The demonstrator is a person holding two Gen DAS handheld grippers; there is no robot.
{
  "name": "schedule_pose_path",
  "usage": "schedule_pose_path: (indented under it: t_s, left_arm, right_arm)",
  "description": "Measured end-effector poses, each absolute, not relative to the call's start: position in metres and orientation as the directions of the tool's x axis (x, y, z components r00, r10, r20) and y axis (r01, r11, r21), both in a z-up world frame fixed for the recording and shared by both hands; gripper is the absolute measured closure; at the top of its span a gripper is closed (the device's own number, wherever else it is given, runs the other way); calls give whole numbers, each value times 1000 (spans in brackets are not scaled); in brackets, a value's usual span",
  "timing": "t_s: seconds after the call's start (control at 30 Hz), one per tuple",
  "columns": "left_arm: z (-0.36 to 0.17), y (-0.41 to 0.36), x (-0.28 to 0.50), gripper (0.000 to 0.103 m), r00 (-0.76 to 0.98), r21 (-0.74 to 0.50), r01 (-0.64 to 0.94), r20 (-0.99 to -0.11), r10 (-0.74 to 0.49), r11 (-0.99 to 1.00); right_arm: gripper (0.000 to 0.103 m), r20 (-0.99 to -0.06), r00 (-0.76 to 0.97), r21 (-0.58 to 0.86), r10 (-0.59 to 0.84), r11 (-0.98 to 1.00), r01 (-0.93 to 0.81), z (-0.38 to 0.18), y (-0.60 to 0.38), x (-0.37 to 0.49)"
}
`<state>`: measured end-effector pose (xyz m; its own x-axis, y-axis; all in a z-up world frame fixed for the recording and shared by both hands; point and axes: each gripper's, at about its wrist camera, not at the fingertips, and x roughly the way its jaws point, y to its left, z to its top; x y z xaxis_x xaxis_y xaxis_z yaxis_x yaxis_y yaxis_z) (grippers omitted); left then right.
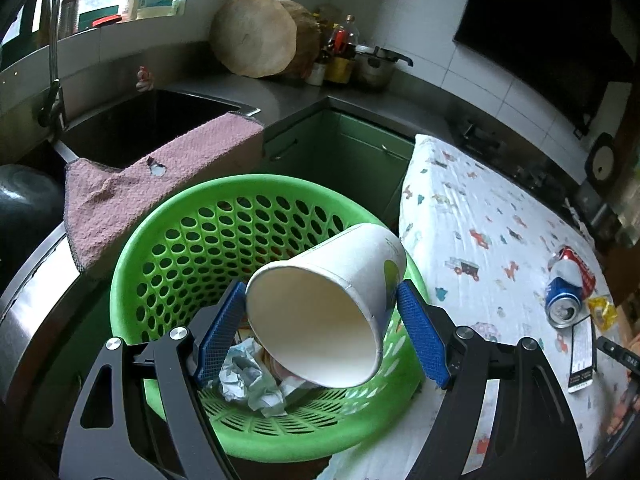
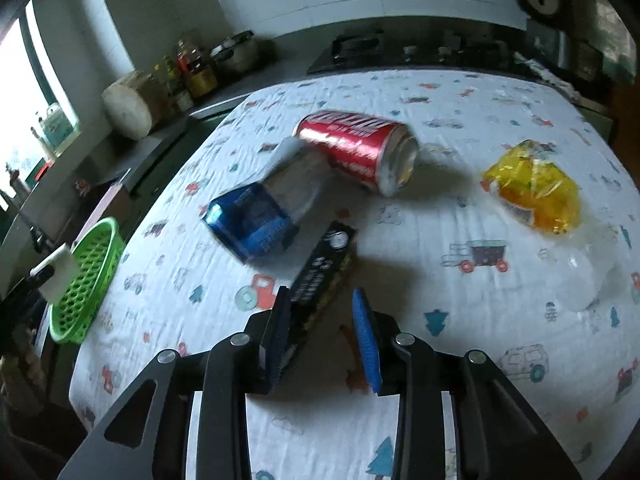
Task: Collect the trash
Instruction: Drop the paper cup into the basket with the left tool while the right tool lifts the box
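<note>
The left gripper [image 1: 322, 304] is clamped on a white paper cup [image 1: 332, 304], its blue pads pressing the cup's two sides. The cup lies tilted with its open mouth toward the camera, held directly over a green perforated basket [image 1: 192, 248]. Crumpled paper [image 1: 248, 380] lies at the bottom of the basket. The basket sits at the left edge of a counter [image 1: 460, 216] spread with a white cloth printed with little cars and trees. A pink towel [image 1: 160, 176] hangs over the edge of a dark sink just behind the basket.

The right gripper [image 2: 320, 340] hangs low over the counter's near edge with its jaws apart, holding nothing. A flat black box [image 2: 324, 268] lies on the cloth with its near end reaching between the two fingers; whether the left pad touches it cannot be told. Just beyond the box, toward the middle of the counter, lies a blue can [image 2: 248, 224] on its side, and behind that a red can [image 2: 356, 148], also on its side, its end facing right. A crumpled yellow wrapper [image 2: 536, 188] sits well apart from them toward the right edge. From this view the basket shows at the counter's left edge with the cup above it.
</note>
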<state>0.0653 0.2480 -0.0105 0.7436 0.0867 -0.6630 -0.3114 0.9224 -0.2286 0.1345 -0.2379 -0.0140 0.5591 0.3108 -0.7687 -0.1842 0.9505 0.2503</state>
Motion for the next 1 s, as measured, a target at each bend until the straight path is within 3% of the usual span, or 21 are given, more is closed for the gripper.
schedule_pose_path:
  t_s: [0.07, 0.1, 0.13, 0.63, 1.0]
  left_arm:
    - [-11, 246, 68, 27, 743, -230, -307, -664, 82, 923]
    - [-11, 245, 68, 27, 744, -230, -304, -664, 80, 924]
    - [-11, 244, 69, 27, 743, -229, -301, -665, 77, 926]
    - [-10, 248, 64, 27, 746, -229, -306, -661, 83, 924]
    - [-12, 250, 66, 27, 742, -228, -312, -665, 86, 922]
  right_arm:
    - [57, -770, 559, 243, 307, 952, -187, -14, -235, 134]
    - [39, -769, 560, 243, 307, 952, -187, -15, -233, 134]
    - [30, -766, 566, 244, 305, 952, -183, -15, -233, 133]
    - [31, -811, 564, 122, 160, 987, -104, -30, -237, 140]
    - [31, -835, 530, 126, 149, 989, -80, -38, -225, 149]
